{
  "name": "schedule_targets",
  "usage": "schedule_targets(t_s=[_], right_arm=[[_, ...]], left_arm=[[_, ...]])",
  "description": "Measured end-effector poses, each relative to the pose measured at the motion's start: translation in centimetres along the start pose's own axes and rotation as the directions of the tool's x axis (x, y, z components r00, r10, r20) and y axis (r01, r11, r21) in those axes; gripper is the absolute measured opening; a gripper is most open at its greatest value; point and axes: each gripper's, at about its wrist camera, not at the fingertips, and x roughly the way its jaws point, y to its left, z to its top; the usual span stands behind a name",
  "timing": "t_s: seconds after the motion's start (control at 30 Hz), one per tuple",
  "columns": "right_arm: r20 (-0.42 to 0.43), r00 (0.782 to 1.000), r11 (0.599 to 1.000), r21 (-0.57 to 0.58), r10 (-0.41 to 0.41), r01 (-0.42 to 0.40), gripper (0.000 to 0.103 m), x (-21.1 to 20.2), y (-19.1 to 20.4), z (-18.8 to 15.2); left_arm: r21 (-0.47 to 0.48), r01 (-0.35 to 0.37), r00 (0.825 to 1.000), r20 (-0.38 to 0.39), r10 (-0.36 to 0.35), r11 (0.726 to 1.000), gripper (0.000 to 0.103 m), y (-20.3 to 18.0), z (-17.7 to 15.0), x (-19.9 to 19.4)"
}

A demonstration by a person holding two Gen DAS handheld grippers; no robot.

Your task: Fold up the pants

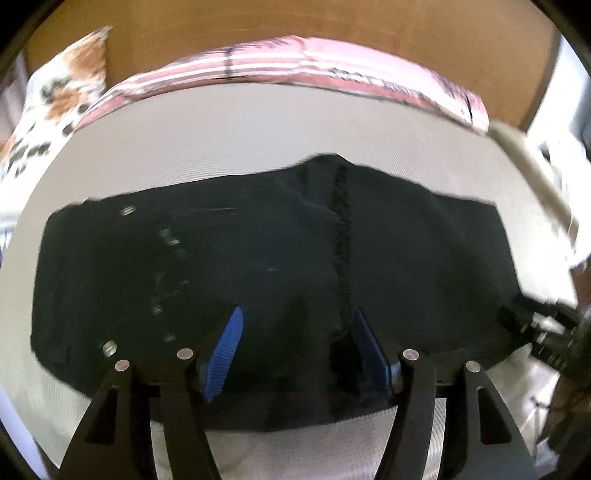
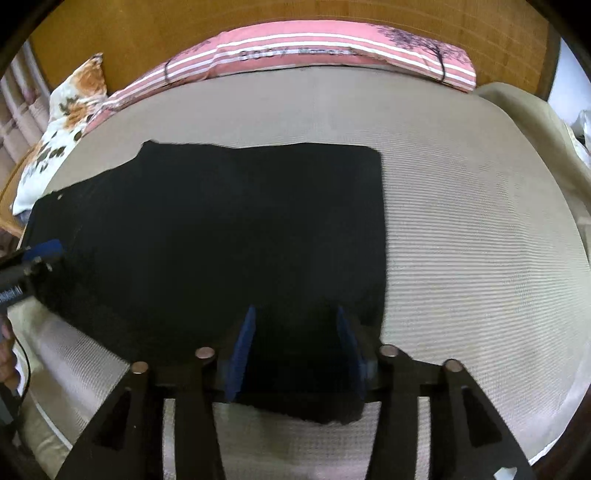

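On the bed (image 2: 480,258), whose beige ribbed cover fills both views, a pair of black pants (image 2: 221,240) lies flat and folded into a broad dark block, closer to the near edge than to the wooden headboard (image 1: 332,22). Part of the cloth reaches the near edge of the mattress, below each claw. A long pink striped pillow (image 2: 332,51) runs along the head of the bed, and a white pillow with an orange flower print (image 2: 70,110) sits at the left corner by the headboard. In the left wrist view the pants show metal buttons (image 1: 127,210) near their left end and a dark seam (image 1: 341,240) running from far to near through the middle. The left claw (image 1: 299,350) hangs over the near part of the pants with its blue pads spread apart and nothing pinched between them. The right claw (image 2: 295,347) hangs over the near right corner of the pants, its blue pads likewise apart, with cloth under the gap but not squeezed. Each claw shows at the side edge of the other's view.
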Motion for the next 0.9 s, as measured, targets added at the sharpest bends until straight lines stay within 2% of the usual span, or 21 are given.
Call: schedule_targets(t_s=[0.07, 0.13, 0.27, 0.37, 0.6, 0.73, 0.8, 0.87, 0.9], right_arm=[[-0.018, 0.998, 0.998, -0.009, 0.063, -0.064, 0.049, 0.0, 1.3, -0.2], [-0.026, 0.996, 0.996, -0.023, 0.082, -0.083, 0.049, 0.2, 2.4, 0.0], [-0.043, 0.992, 0.989, -0.079, 0.122, -0.125, 0.049, 0.7, 5.3, 0.3], [-0.056, 0.985, 0.981, -0.095, 0.162, -0.167, 0.049, 1.0, 7.0, 0.6], [-0.069, 0.974, 0.970, -0.098, 0.217, -0.223, 0.049, 1.1, 9.6, 0.9], [-0.060, 0.968, 0.964, -0.089, 0.244, -0.249, 0.053, 0.9, 10.4, 1.3], [-0.050, 0.966, 0.963, -0.089, 0.252, -0.256, 0.058, 0.7, 10.8, 1.5], [-0.042, 0.964, 0.960, -0.084, 0.263, -0.266, 0.059, 0.4, 11.0, 1.7], [-0.037, 0.962, 0.959, -0.079, 0.272, -0.274, 0.059, 0.2, 11.0, 1.8]], left_arm=[[-0.076, 0.025, 1.000, 0.013, -0.024, 0.997, 0.064, 2.2, 0.0, -1.2], [-0.149, 0.042, 0.999, 0.024, -0.039, 0.988, 0.064, 4.3, -0.1, -2.2], [-0.332, 0.073, 0.997, 0.060, -0.056, 0.941, 0.064, 9.9, -1.1, -4.6], [-0.429, 0.057, 0.997, 0.077, -0.026, 0.902, 0.064, 13.1, -2.1, -5.8], [-0.561, 0.063, 0.994, 0.114, 0.001, 0.826, 0.064, 17.1, -4.6, -7.7], [-0.623, 0.104, 0.992, 0.118, -0.037, 0.775, 0.064, 18.6, -5.4, -7.8], [-0.646, 0.128, 0.990, 0.125, -0.062, 0.752, 0.064, 19.1, -5.6, -7.8], [-0.687, 0.172, 0.985, 0.140, -0.104, 0.706, 0.064, 20.0, -6.2, -7.6], [-0.697, 0.186, 0.982, 0.146, -0.116, 0.692, 0.064, 20.1, -6.3, -7.5]])
